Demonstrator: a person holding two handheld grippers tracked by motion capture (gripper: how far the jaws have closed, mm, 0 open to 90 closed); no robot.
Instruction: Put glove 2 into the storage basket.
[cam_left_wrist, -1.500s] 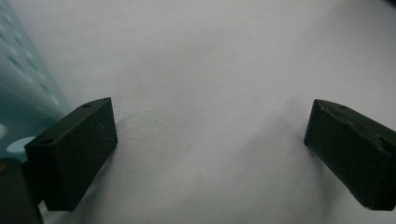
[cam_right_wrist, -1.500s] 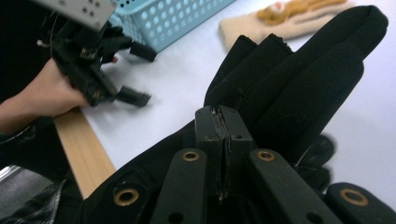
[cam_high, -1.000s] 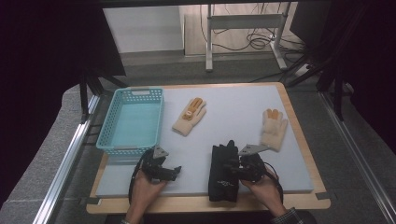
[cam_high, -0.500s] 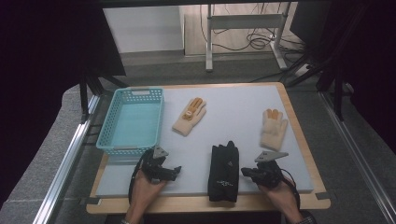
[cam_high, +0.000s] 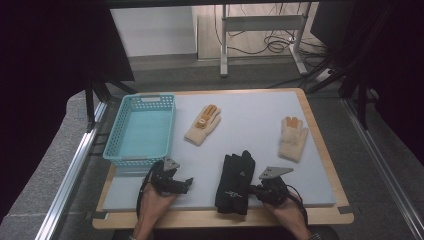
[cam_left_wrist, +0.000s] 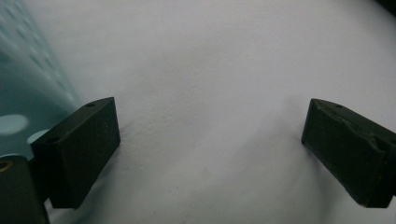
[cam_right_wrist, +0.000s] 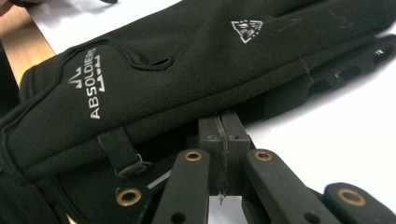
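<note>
A pair of black gloves (cam_high: 235, 180) lies stacked near the front edge of the grey mat (cam_high: 250, 107); the top one (cam_right_wrist: 187, 70) carries white "ABSOLDIERS" lettering. My right gripper (cam_high: 253, 189) is shut, and its pads (cam_right_wrist: 222, 122) meet flush right at the gloves' side edge, with no fabric seen between them. My left gripper (cam_high: 186, 184) rests on the mat at the front left, open (cam_left_wrist: 210, 154) with bare mat between its jaws. Two cream knit gloves lie farther back, one (cam_high: 202, 125) mid-mat and one (cam_high: 293, 137) at the right.
A turquoise plastic basket (cam_high: 171, 127) stands at the mat's left, its wall (cam_left_wrist: 28, 88) close beside my left jaw. The wooden board (cam_high: 320, 127) under the mat ends just in front of both hands. A metal rail (cam_high: 75, 165) runs along the left.
My right gripper pulled away from the black gloves to the right, shut, then came back leftward and down against their side edge. The left gripper stayed still.
</note>
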